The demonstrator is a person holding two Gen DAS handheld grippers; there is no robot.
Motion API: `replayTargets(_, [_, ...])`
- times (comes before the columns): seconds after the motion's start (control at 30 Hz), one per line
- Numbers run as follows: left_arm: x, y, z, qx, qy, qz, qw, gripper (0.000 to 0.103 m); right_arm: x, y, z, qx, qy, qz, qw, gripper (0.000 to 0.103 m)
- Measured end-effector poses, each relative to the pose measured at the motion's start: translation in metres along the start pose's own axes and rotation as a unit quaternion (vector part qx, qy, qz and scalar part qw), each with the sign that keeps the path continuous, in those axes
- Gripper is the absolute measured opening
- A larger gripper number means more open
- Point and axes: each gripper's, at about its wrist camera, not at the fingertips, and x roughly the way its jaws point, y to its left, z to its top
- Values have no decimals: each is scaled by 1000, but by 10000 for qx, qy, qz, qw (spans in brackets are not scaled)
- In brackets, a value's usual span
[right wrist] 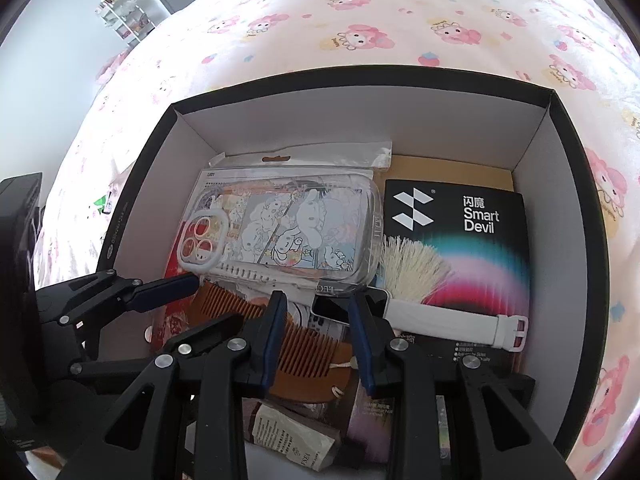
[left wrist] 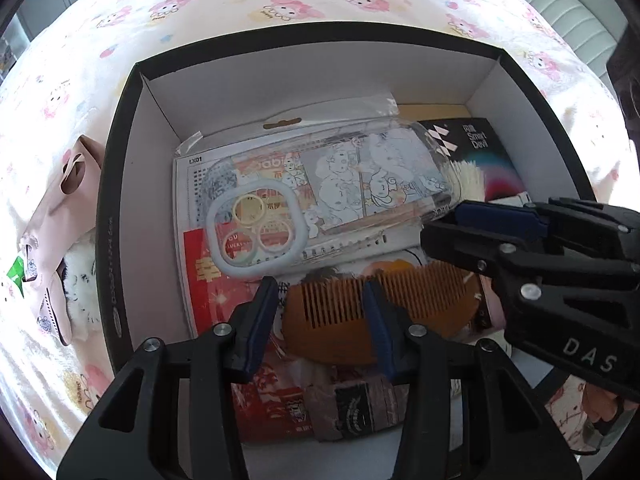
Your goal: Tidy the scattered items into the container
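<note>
A black box with white inner walls (left wrist: 132, 184) (right wrist: 560, 184) sits on the bed and holds several items. A clear phone case (left wrist: 320, 184) (right wrist: 288, 232) lies on top in the middle. A wooden comb (left wrist: 360, 308) (right wrist: 256, 320) lies in front of it. A white-strap watch (right wrist: 440, 316) and a black Smart Devil packet (right wrist: 460, 220) (left wrist: 472, 148) lie to the right. My left gripper (left wrist: 320, 320) is open over the comb and holds nothing. My right gripper (right wrist: 316, 332) is open and empty above the comb and watch; it also shows in the left wrist view (left wrist: 500, 216).
A pink pouch (left wrist: 60, 208) and a white fluffy item (left wrist: 80, 292) lie on the cartoon-print bedsheet (right wrist: 360, 20) left of the box. Red printed cards (left wrist: 224, 300) and small packets (right wrist: 292, 432) lie at the box's near end. A shelf (right wrist: 120, 4) stands far left.
</note>
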Motion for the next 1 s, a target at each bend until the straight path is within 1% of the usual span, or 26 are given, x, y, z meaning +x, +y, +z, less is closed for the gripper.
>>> replayTargets(0.07, [-1, 7, 7, -176, -28, -57, 9998, 43, 3, -1, 7, 27, 19, 36, 10000, 28])
replayTargets(0.13, [-7, 10, 12, -299, -159, -126, 9993, 42, 0, -6, 12, 146, -31, 42, 9999, 28])
replayTargets(0.2, [-18, 12, 10, -284, -373, -229, 9986, 42, -12, -15, 13, 274, -256, 5, 9993, 28])
replayTargets(0.27, [-28, 15, 7, -283, -522, -511, 9969, 42, -24, -26, 11, 456, -446, -127, 9979, 28])
replayTargets(0.33, [-33, 18, 6, -332, -540, -772, 9950, 42, -27, -33, 7, 560, -457, -266, 9970, 28])
replayTargets(0.37, [-34, 19, 7, -354, -538, -815, 9946, 42, -25, -35, 6, 569, -412, -277, 9971, 28])
replayTargets(0.43, [-31, 19, 10, -386, -453, -733, 9955, 42, -19, -37, 6, 578, -243, -220, 9978, 28])
replayTargets(0.5, [-19, 22, 18, -402, -225, -670, 9967, 42, -13, -35, 7, 577, -94, -154, 9982, 28])
replayTargets(0.53, [-13, 22, 20, -421, -99, -704, 9966, 42, -10, -33, 9, 563, -48, -94, 9984, 28])
replayTargets(0.6, [-1, 19, 21, -486, 3, -758, 9959, 42, -4, -30, 15, 576, 10, -15, 9983, 28])
replayTargets(0.73, [0, 25, 27, -631, -85, -807, 9947, 41, 8, -24, 26, 771, 38, 56, 9970, 28])
replayTargets(0.8, [-4, 27, 32, -715, -196, -726, 9946, 40, 10, -25, 29, 934, -24, 52, 9956, 28])
replayTargets(0.93, [-16, 30, 35, -828, -415, -758, 9928, 40, 3, -27, 28, 1108, -215, 1, 9936, 28])
replayTargets(1.0, [-26, 31, 28, -822, -549, -898, 9910, 40, -4, -25, 23, 1044, -319, -67, 9940, 28])
